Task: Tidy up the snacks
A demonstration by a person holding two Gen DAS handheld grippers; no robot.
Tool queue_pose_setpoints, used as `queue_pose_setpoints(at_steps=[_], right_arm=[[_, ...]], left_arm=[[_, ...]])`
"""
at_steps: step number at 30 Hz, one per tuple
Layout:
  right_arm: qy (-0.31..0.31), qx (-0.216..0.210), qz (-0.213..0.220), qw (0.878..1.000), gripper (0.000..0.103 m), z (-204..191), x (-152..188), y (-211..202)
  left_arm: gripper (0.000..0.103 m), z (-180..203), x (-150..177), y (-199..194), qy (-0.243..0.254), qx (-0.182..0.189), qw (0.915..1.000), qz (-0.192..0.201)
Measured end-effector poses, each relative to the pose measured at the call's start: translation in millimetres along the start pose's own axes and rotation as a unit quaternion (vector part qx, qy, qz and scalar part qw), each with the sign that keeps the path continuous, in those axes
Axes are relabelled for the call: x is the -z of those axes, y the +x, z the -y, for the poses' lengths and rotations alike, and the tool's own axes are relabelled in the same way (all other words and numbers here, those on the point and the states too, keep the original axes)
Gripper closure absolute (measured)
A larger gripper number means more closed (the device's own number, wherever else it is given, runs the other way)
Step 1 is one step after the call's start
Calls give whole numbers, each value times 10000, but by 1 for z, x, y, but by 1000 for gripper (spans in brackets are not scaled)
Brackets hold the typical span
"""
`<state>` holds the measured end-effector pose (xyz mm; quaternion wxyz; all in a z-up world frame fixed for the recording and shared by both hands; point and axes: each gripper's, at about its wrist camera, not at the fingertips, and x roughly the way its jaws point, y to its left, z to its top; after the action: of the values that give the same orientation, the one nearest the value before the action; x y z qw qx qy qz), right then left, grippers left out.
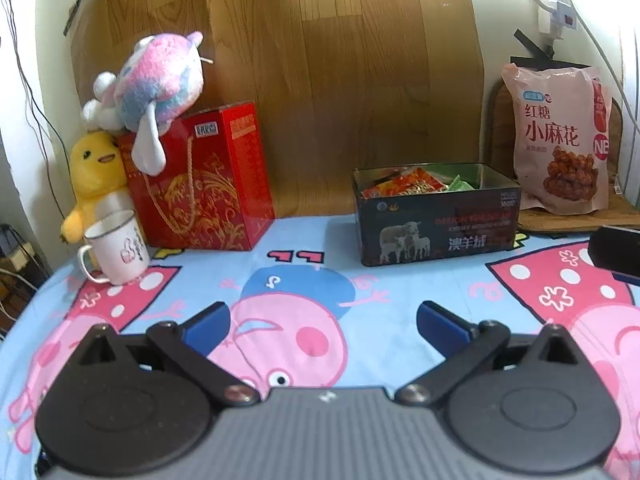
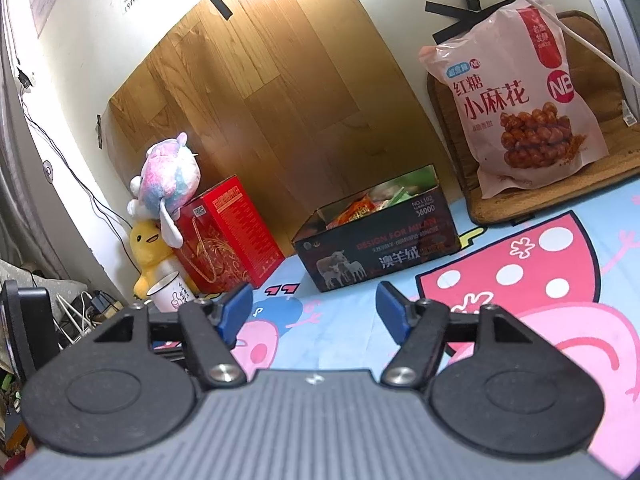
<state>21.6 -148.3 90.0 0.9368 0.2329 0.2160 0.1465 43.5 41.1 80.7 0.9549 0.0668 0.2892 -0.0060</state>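
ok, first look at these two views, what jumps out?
The pink-and-blue cartoon pig tablecloth fills the foreground. At the back right, a big pink twisted-dough snack bag stands against the wall; in the middle, a black open tin holds snack packets. Back left, a pastel plush toy tops a red gift box.

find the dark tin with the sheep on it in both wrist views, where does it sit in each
Left wrist: the dark tin sits right of centre, open, with snack packets inside.
Right wrist: the tin sits near centre, seen at an angle beyond the open fingers.
Shared landmark: the pink snack bag stands behind and to the right of it in both views.
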Motion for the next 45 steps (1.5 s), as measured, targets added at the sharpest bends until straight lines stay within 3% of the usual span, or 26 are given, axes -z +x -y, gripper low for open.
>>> queue_pose_setpoints(at_steps=[26, 45], right_arm=[[51, -18, -48, 10000, 32, 5, 0, 1], [44, -7, -29, 10000, 32, 5, -1, 0]], left_arm=[[0, 9, 1, 4, 151, 109, 9991, -377], [0, 9, 0, 3, 135, 247, 9988, -392]])
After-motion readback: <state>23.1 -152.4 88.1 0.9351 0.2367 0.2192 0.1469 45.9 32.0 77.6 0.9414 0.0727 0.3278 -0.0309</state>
